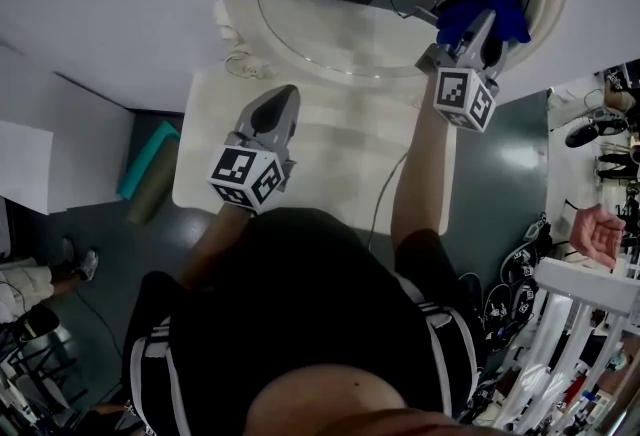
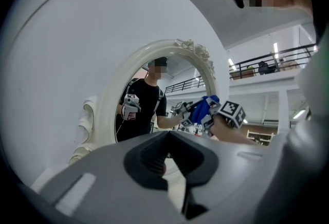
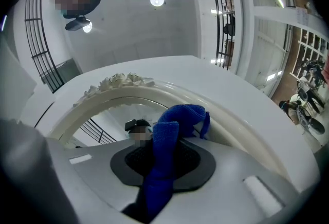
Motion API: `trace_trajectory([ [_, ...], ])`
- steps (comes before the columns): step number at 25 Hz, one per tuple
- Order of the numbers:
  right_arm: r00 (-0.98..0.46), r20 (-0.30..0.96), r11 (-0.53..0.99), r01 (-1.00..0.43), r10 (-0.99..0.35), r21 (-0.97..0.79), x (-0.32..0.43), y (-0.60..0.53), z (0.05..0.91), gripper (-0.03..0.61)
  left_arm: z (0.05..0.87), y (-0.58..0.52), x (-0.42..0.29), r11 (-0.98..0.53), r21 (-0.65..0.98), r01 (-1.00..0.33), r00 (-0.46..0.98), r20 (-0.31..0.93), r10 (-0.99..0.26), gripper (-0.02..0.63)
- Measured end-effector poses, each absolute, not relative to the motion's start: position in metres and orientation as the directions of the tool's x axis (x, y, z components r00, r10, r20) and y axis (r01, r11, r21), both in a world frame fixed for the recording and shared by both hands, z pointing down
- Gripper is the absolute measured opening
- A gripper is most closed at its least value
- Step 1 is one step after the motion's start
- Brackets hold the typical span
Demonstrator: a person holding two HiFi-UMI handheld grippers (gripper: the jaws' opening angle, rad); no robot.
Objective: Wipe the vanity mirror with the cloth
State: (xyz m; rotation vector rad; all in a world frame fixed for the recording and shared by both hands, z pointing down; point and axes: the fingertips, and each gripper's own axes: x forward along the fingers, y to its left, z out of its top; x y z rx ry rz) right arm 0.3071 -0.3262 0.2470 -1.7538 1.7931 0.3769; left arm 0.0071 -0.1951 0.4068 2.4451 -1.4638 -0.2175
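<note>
The oval vanity mirror (image 1: 300, 56) in its cream ornate frame stands at the back of the white table (image 1: 200, 184). My right gripper (image 1: 487, 24) is shut on the blue cloth (image 1: 483, 12) and holds it against the glass at the mirror's right side. In the right gripper view the blue cloth (image 3: 167, 159) runs up between the jaws and bunches against the mirror frame (image 3: 236, 115). My left gripper (image 1: 283, 102) hovers over the table in front of the mirror, shut with nothing in it. From the left gripper view, the mirror (image 2: 115, 89) shows the person's reflection and the cloth (image 2: 203, 107).
A teal box (image 1: 150, 164) lies on the dark floor left of the table. White racks with clutter (image 1: 575, 344) stand at the lower right. A cable (image 1: 385, 194) trails across the tabletop toward the person.
</note>
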Motion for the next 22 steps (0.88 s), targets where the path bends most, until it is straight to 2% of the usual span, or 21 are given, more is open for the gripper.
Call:
trace_trajectory([
  [13, -0.051, -0.592, 0.099, -0.994, -0.804, -0.048, 0.26, -0.325, 0.197, 0.073, 0.402, -0.178, -0.015, -0.405, 0.336, -0.85, 0.432, 0.004, -0.902, 0.011],
  [22, -0.207, -0.569, 0.097, -0.971, -0.796, 0.217, 0.17, -0.333, 0.185, 0.072, 0.408, -0.175, -0.041, -0.356, 0.359, -0.863, 0.381, -0.001, -0.924, 0.011],
])
